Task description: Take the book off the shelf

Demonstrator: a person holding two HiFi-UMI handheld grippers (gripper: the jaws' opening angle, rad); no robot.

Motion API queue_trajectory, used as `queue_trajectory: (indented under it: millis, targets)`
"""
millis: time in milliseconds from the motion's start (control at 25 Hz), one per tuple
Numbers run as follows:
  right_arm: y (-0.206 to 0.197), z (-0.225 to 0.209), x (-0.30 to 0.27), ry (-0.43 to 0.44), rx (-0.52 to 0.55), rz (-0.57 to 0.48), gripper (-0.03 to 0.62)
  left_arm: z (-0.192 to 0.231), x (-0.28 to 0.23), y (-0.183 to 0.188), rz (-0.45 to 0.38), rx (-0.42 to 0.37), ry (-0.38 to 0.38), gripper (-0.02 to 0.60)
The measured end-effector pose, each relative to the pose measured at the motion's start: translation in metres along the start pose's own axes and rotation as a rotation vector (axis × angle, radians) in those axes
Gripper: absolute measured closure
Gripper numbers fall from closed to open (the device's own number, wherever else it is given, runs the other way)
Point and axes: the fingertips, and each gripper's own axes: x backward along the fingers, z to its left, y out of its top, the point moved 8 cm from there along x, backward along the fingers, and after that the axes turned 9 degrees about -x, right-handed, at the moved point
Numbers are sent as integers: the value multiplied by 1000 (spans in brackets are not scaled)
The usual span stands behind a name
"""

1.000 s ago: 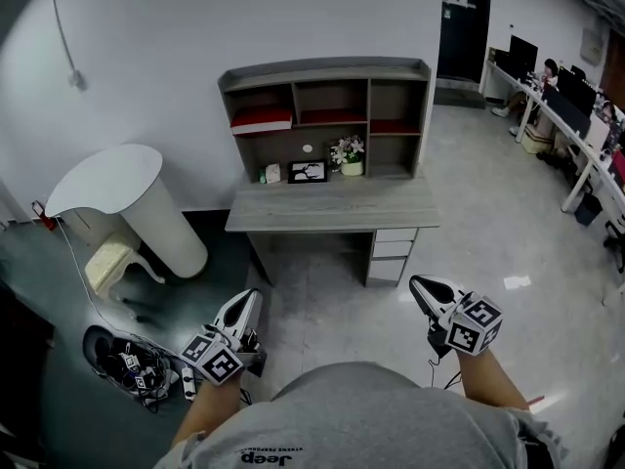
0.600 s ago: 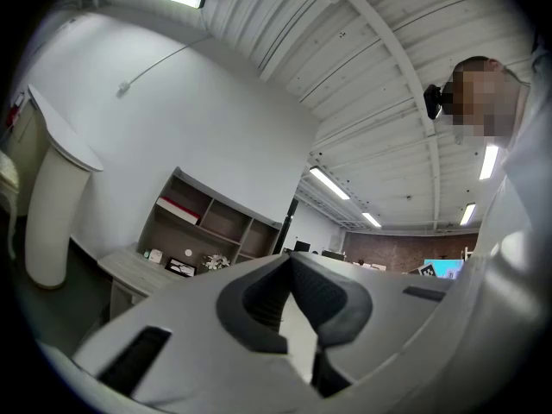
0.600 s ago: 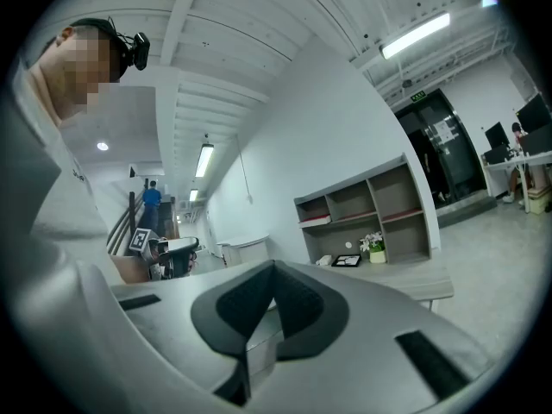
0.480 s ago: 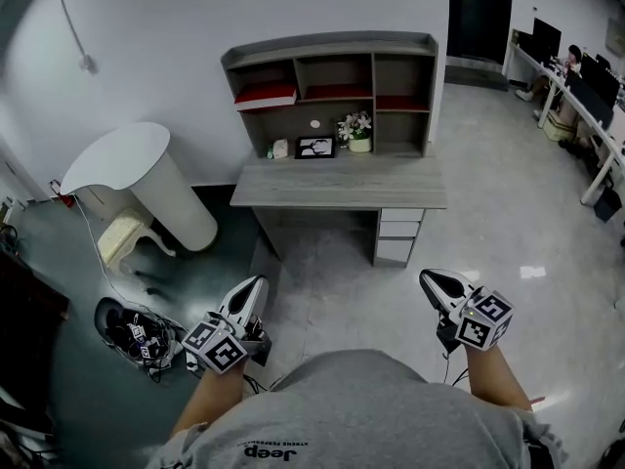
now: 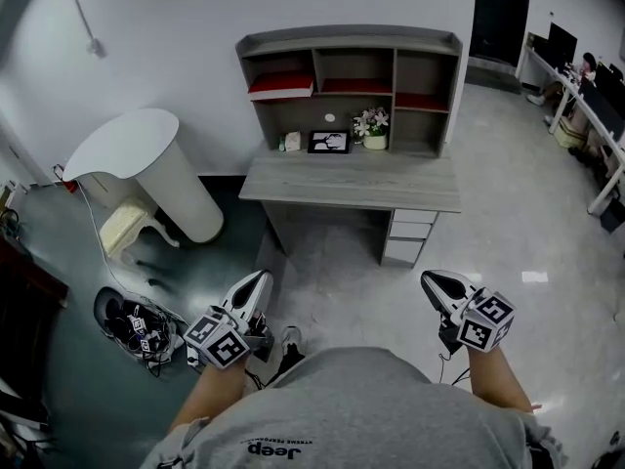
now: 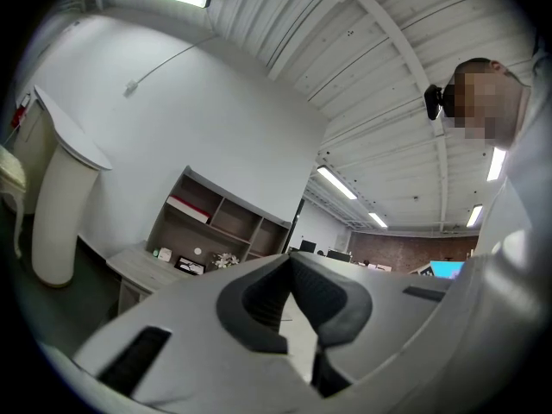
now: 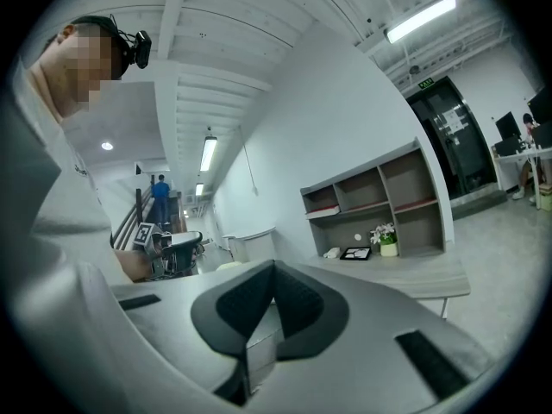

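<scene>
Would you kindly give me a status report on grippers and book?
Left hand-held gripper shut, empty; right hand-held gripper shut, empty. Red book flat in shelf's upper-left compartment, far off. Desk below it juts forward.

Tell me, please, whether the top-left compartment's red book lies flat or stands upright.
Flat: the red book lies on its side, its white page edge facing out.

Open floor (image 5: 337,262) runs to the desk (image 5: 391,186); flowers (image 5: 372,123) (and a picture frame (image 5: 329,143)) stand beneath the shelf (image 5: 347,39).

White-and-black left gripper (image 5: 260,279) and right gripper (image 5: 431,281) are being held low before the torso, jaws together, nothing between them.
</scene>
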Motion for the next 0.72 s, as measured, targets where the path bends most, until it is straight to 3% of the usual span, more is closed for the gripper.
queue_trajectory:
  millis: [160, 320, 720]
  targets:
    - [-2, -3, -43, -16, 12, 18, 592, 47, -6, -4, -11, 25, -17, 568]
    - [11, -1, -113, -54, 36, 20, 592, 119, -16, 3, -19, 19, -41, 568]
    - [61, 26, -316, -68, 46, -25, 592, 315, -49, 59, -5, -4, -138, 568]
